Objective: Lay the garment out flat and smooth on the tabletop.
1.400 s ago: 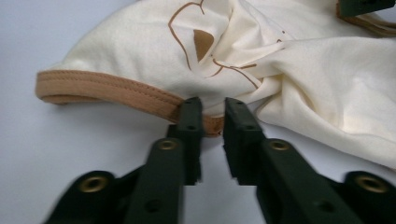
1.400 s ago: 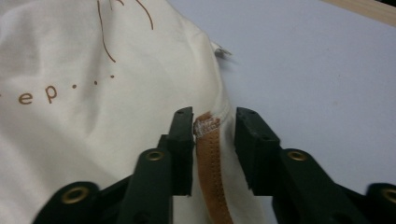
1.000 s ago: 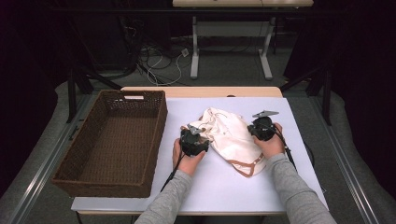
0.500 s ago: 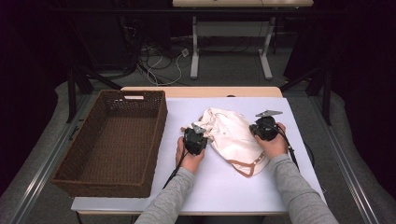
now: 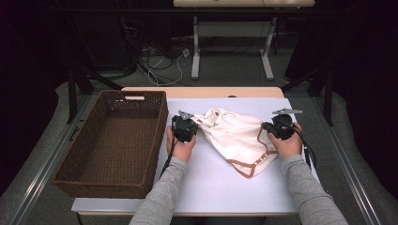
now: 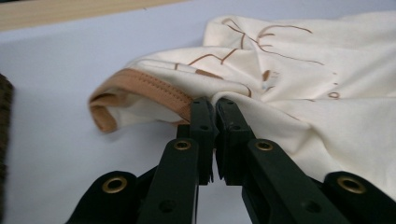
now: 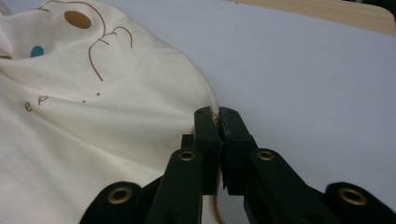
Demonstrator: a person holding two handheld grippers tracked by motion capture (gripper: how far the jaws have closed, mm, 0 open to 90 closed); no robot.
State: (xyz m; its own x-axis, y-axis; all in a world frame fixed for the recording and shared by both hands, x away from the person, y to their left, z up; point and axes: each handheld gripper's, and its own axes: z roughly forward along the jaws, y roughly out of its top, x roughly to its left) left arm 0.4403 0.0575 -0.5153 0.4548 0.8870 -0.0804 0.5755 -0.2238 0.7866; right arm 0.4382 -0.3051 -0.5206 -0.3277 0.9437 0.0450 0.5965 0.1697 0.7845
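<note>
Beside the basket (image 5: pixel 112 140), the left gripper (image 5: pixel 184 127) and right gripper (image 5: pixel 279 126) each pinch the cream shirt (image 5: pixel 237 138), jaws closed on cloth.

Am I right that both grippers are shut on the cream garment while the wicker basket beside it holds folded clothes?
Not quite: the wicker basket is empty, as the high view shows. The rest holds: left gripper and right gripper are both shut on the cream garment.
</note>
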